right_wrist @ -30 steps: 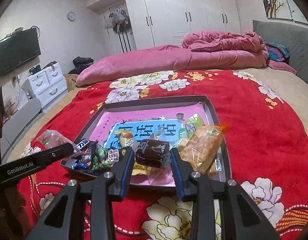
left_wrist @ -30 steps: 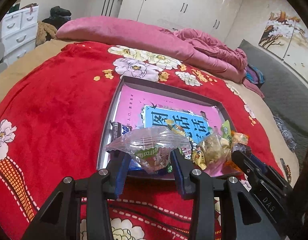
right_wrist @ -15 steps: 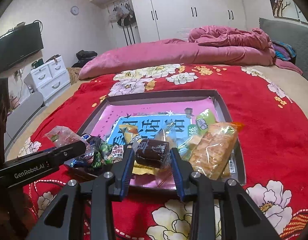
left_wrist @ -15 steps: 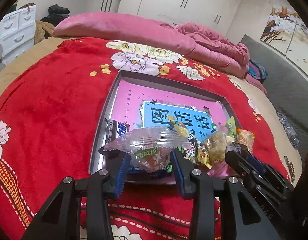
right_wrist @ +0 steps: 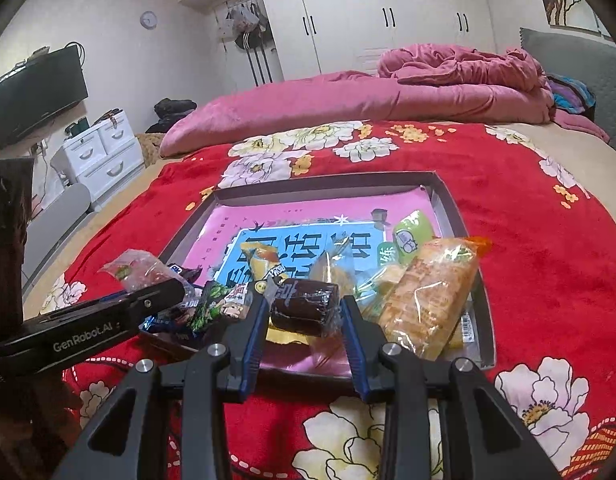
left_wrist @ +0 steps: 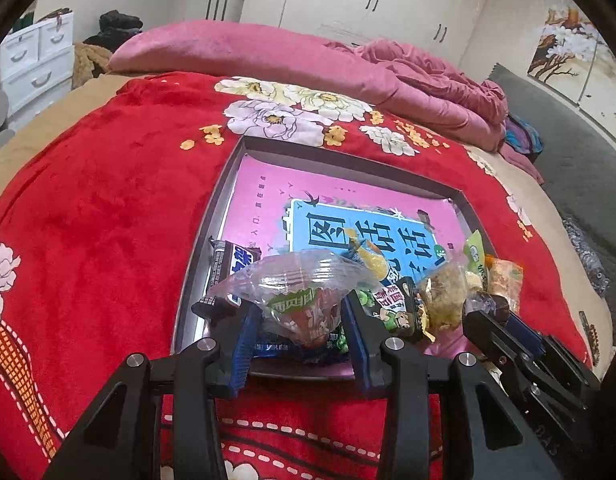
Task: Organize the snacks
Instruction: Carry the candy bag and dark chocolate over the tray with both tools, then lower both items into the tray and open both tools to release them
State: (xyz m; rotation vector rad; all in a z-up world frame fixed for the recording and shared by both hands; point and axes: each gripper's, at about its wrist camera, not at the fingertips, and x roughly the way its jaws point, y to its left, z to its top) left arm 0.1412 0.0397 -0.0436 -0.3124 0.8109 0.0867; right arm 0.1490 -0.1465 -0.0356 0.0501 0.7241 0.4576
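A shallow grey tray [left_wrist: 211, 216] lined with a pink and blue printed sheet lies on the red floral blanket. Several wrapped snacks are piled at its near end. My left gripper [left_wrist: 297, 320] is shut on a clear snack bag [left_wrist: 299, 292] with a green label, held over the tray's near left corner. My right gripper [right_wrist: 303, 312] is shut on a dark brown wrapped cake [right_wrist: 303, 306], held over the tray's near edge [right_wrist: 484, 320]. The left gripper also shows in the right wrist view [right_wrist: 107, 316], with its bag [right_wrist: 135, 268].
In the tray lie a long orange bread pack [right_wrist: 432, 296], a green packet [right_wrist: 412, 236], a yellow candy [right_wrist: 263, 260] and a dark chocolate bar [left_wrist: 227, 272]. A pink duvet [right_wrist: 348, 96] lies along the bed's far side. White drawers [right_wrist: 103, 152] stand to the left.
Both grippers have moved a little forward and up over the tray's near end, each keeping hold of its snack.
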